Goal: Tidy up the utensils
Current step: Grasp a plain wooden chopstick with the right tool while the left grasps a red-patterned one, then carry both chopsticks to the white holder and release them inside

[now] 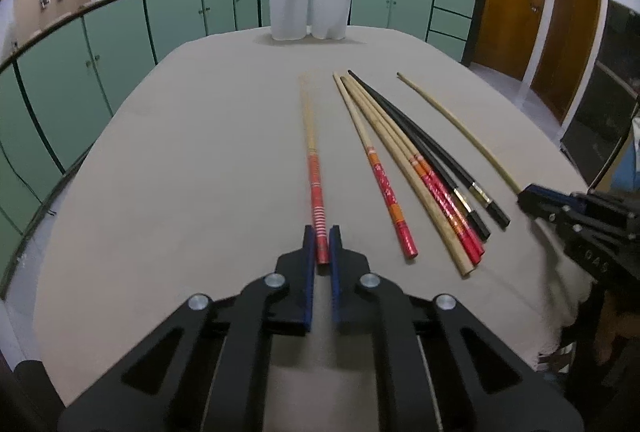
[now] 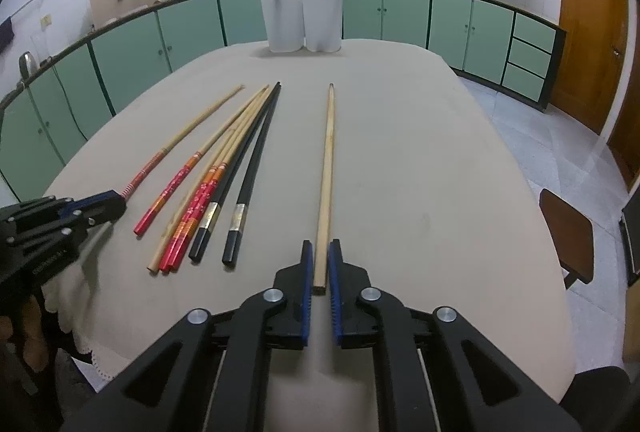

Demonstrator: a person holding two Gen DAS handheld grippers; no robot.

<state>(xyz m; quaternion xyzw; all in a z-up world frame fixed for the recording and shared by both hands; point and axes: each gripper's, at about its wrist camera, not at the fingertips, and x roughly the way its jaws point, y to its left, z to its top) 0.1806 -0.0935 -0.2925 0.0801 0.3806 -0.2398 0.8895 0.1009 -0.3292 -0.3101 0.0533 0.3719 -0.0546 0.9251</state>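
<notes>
Chopsticks are lying spread across the table (image 2: 440,160), long axes all running away from you toward the two white holders (image 2: 302,22) at the far edge. Largest first: the cloth-covered table is carrying everything, and the middle bundle (image 2: 224,168) of tan, red-handled and black sticks is sitting fanned between your two hands, thick ends nearest you.

Now the singles. You're flanking the red-striped chopstick (image 1: 316,188) with your left gripper (image 1: 322,246), the handle end sitting right between the blue pads (image 1: 308,264). They're drawn in narrow around it; I'm reading that as a pinch, though contact on both sides isn't fully clear. Out on the other side, your right gripper (image 2: 320,264) is doing the same to the plain wooden chopstick (image 2: 328,168), blunt end between the fingers, only a thin gap showing at each side, so it looks gripped or a touch short of it.

Each stick is pointing straight ahead along its gripper's fingers, so each hand is already lined up with its own stick.
</notes>
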